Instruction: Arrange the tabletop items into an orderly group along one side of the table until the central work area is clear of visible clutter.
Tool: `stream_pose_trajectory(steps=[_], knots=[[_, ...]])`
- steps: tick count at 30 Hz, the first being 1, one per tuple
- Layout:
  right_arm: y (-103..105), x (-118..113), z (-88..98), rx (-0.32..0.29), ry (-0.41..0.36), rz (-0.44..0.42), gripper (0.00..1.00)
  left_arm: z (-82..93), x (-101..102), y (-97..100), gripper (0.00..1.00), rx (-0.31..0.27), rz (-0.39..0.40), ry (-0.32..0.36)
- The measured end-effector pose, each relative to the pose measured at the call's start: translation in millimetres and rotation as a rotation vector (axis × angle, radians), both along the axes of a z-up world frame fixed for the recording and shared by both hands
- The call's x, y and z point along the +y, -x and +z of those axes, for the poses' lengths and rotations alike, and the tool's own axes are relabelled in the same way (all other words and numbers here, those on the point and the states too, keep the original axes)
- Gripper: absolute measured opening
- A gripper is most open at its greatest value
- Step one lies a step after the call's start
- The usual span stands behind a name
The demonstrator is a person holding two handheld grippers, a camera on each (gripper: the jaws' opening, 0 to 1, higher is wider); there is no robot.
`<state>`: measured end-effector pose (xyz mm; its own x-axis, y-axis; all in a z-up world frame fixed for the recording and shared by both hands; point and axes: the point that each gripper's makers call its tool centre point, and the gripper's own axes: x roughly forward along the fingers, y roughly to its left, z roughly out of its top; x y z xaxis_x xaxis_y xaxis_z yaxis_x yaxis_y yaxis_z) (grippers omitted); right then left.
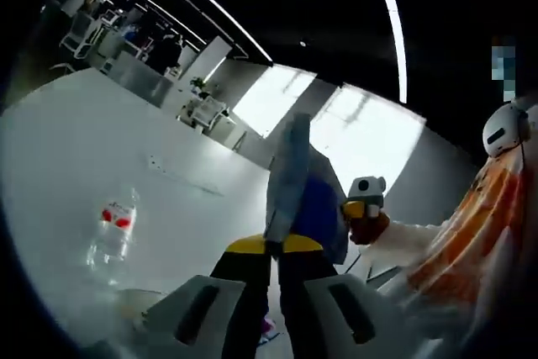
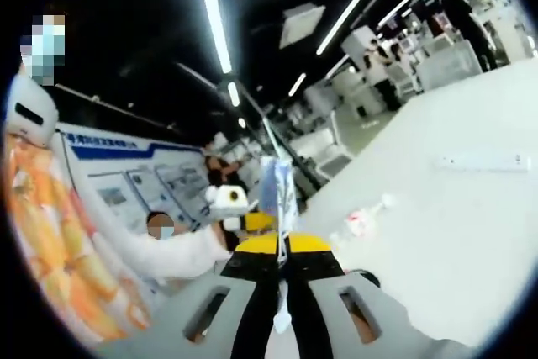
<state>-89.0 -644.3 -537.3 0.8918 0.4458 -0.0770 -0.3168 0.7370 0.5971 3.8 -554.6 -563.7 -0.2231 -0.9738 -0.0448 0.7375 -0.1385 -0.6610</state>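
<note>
1. The setting is a large hall with long ceiling light strips and a wide white table; desks and partitions stand far behind it, and a person in an orange-patterned garment stands close by.

2. Both grippers hold one thing between them, lifted above the table: a thin blue-and-grey packet, seen nearly edge-on in both views; in the right gripper view the same packet looks pale, flat and partly see-through.

3. The left gripper has its yellow-tipped jaws clenched on the packet's lower edge; the right gripper is likewise clamped on it, with a little of the packet trailing below the tips.

4. A clear plastic bottle with a red-and-white label sits on the table, well apart from the packet; a white power strip and a small crumpled wrapper also lie out on the surface.

5. The step in hand appears to be carrying the packet toward one side; the clearing looks far from finished.

6. The next move likely calls for lowering the packet flat near a table edge, then letting go with both grippers together; being thin and limp, it may flop or cling to a jaw.
</note>
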Motion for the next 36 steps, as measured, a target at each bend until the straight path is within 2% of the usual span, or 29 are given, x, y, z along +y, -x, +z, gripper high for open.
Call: stream_pose_trajectory(steps=[5,7,9,13,16,17,20,25,28,32,33,35,36], knots=[[10,-19,-8.2,0.035,-0.021,-0.076,0.00,-5.7,-7,13.8,0.00,0.047,0.027,-0.006],[15,-23,-11.5,0.047,-0.033,-0.089,0.00,-9.6,-13,19.1,0.00,0.033,0.052,-0.012],[19,-32,-15.3,0.057,-0.023,-0.133,0.00,-12.9,-18,23.9,0.00,0.055,0.066,-0.008],[25,-49,-12.8,0.038,-0.041,-0.207,0.00,-7.5,-26,29.5,0.00,0.126,0.086,0.034],[27,-61,-10.4,0.030,-0.072,-0.263,0.01,-4.3,-31,33.1,0.00,0.119,0.096,0.046],[28,-63,-10.2,0.032,-0.079,-0.270,0.01,-4.4,-34,34.3,0.00,0.069,0.108,0.051],[27,-71,-8.5,0.016,-0.054,-0.315,0.02,-0.3,-39,37.8,0.00,0.100,0.129,0.070],[30,-85,-0.7,-0.024,-0.074,-0.378,0.05,5.9,-44,44.5,0.00,0.133,0.138,0.099],[32,-95,-0.2,-0.033,-0.078,-0.426,0.14,10.3,-48,47.0,0.00,0.147,0.147,0.122],[38,-104,-5.0,-0.041,-0.103,-0.477,0.39,24.8,-53,50.5,0.00,0.194,0.149,0.187],[42,-108,-9.2,-0.039,-0.130,-0.512,0.44,28.0,-54,50.3,0.00,0.210,0.153,0.200],[48,-106,-17.1,-0.028,-0.175,-0.530,0.51,36.2,-57,51.7,0.00,0.255,0.146,0.233],[53,-104,-27.5,0.000,-0.229,-0.545,0.52,38.6,-59,51.3,0.00,0.255,0.150,0.239]])
